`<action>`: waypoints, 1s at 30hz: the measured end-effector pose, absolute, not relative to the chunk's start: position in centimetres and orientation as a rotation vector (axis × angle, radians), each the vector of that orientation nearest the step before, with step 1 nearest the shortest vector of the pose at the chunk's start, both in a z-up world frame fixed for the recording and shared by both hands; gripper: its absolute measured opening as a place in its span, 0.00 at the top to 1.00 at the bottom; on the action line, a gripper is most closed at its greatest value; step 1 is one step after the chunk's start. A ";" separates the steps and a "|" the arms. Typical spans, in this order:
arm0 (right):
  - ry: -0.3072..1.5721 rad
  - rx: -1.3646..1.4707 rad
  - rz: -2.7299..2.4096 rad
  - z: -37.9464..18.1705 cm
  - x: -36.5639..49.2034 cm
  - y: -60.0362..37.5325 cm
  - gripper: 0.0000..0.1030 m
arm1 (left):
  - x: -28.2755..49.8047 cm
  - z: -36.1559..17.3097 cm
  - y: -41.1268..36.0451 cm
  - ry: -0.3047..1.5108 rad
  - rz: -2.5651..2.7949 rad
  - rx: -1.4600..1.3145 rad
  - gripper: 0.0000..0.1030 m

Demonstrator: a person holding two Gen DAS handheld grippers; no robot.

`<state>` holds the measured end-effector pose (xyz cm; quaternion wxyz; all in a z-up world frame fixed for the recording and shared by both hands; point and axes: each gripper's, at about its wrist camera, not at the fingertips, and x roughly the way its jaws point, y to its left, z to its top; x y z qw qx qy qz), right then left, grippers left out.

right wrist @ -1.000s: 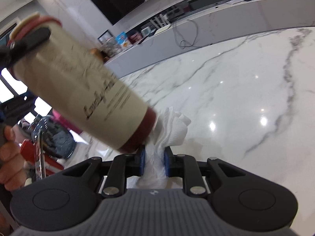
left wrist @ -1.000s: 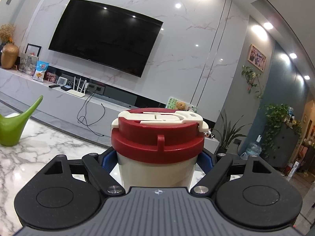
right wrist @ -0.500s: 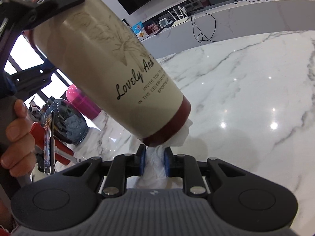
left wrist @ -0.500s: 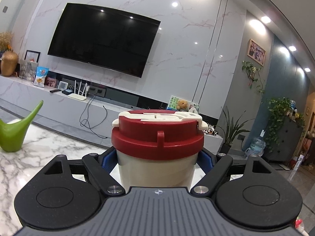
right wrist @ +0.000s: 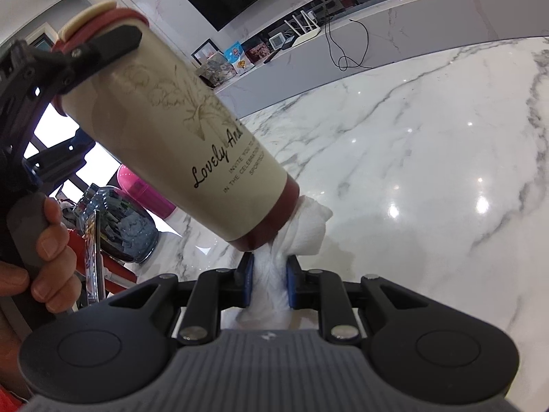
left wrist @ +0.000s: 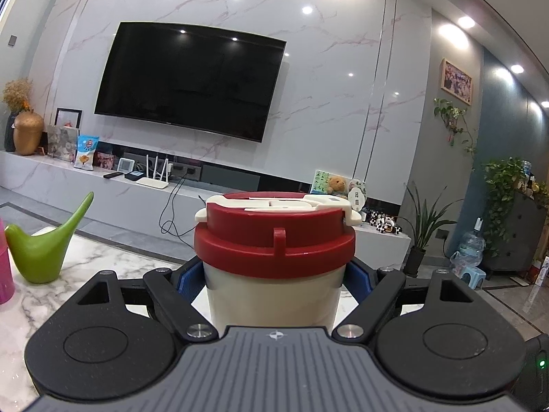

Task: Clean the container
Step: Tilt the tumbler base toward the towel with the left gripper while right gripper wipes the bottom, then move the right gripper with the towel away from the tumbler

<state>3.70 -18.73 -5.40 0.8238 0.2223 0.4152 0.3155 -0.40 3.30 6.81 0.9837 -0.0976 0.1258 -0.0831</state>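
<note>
A cream tumbler (right wrist: 178,137) with a red lid and red base, printed "Lovely And", hangs tilted in the air above the marble table (right wrist: 429,158). My left gripper (left wrist: 274,274) is shut on the tumbler (left wrist: 274,292) just below its red lid (left wrist: 274,240); one of its fingers (right wrist: 103,48) shows across the tumbler's top in the right wrist view. My right gripper (right wrist: 269,274) is shut on a wad of white paper towel (right wrist: 302,230), which presses against the tumbler's red base.
A green watering can (left wrist: 44,250) and a pink cup (left wrist: 5,267) stand on the table at the left. A blue-grey glass jar (right wrist: 120,226) and a pink container (right wrist: 144,189) stand behind the tumbler. A TV wall and a low shelf lie beyond the table.
The tumbler has turned in the left gripper, so its printed side now faces the right wrist camera. The towel stays pressed on the red base. The left wrist view has tilted slightly upward.
</note>
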 end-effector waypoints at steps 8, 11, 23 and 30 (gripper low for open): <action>0.880 0.465 0.597 -5.4 4.5 -20.2 0.79 | -0.1 6.6 3.2 0.270 -0.155 -0.191 0.21; 0.869 0.441 0.543 -5.3 4.9 -21.0 0.79 | 0.1 6.5 3.4 0.281 -0.150 -0.192 0.21; 0.769 0.376 0.359 -4.8 6.4 -24.3 0.79 | 1.3 5.4 2.0 0.309 -0.148 -0.151 0.21; 0.728 0.312 0.297 -5.3 7.4 -24.5 0.78 | 2.0 4.9 1.3 0.314 -0.145 -0.143 0.21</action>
